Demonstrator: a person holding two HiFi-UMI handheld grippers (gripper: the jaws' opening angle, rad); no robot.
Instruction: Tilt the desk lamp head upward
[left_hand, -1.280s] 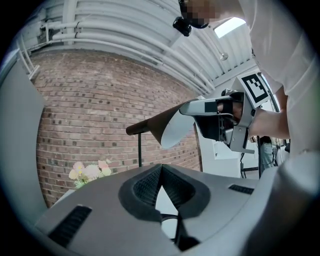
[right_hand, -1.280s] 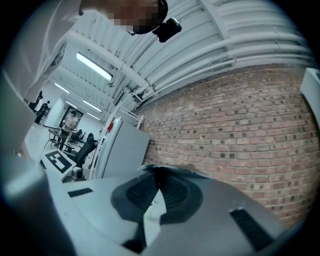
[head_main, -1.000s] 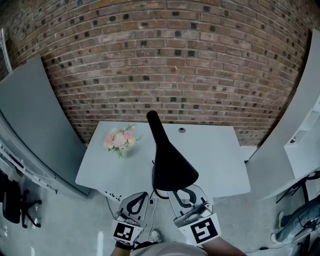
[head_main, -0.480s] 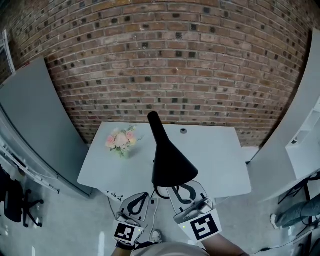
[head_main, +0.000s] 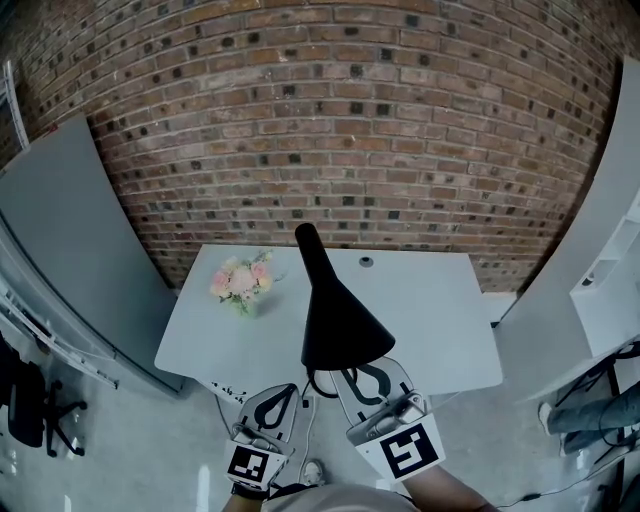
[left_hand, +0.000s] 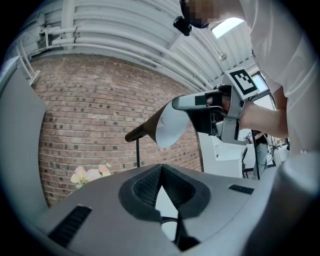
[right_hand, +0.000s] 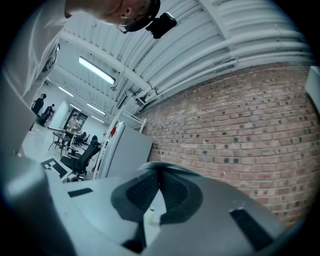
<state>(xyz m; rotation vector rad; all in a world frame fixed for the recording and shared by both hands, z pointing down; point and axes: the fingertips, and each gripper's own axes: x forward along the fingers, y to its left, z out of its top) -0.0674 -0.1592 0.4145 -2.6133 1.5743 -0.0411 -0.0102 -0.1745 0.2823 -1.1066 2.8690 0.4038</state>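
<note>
The black cone-shaped lamp head (head_main: 335, 310) hangs over the front of the pale desk (head_main: 430, 310), its narrow end pointing at the brick wall. My right gripper (head_main: 362, 372) is shut on the wide rim at the near side. In the left gripper view the same gripper (left_hand: 177, 104) pinches the shade (left_hand: 170, 127), whose pale inside faces me, above the thin stem (left_hand: 138, 150). In the right gripper view the jaws (right_hand: 159, 170) meet on a thin pale rim edge (right_hand: 165, 163). My left gripper (head_main: 283, 392) hovers beside it at the desk's front edge, shut (left_hand: 161, 170) and holding nothing.
A small bunch of pink flowers (head_main: 240, 282) stands on the desk's far left. A round cable hole (head_main: 365, 261) sits at the back edge. A grey panel (head_main: 70, 240) flanks the desk on the left, white furniture (head_main: 600, 280) on the right, brick wall behind.
The lamp head's wide rim has risen slightly, with the right gripper still shut on it. The left gripper has stayed where it was.
</note>
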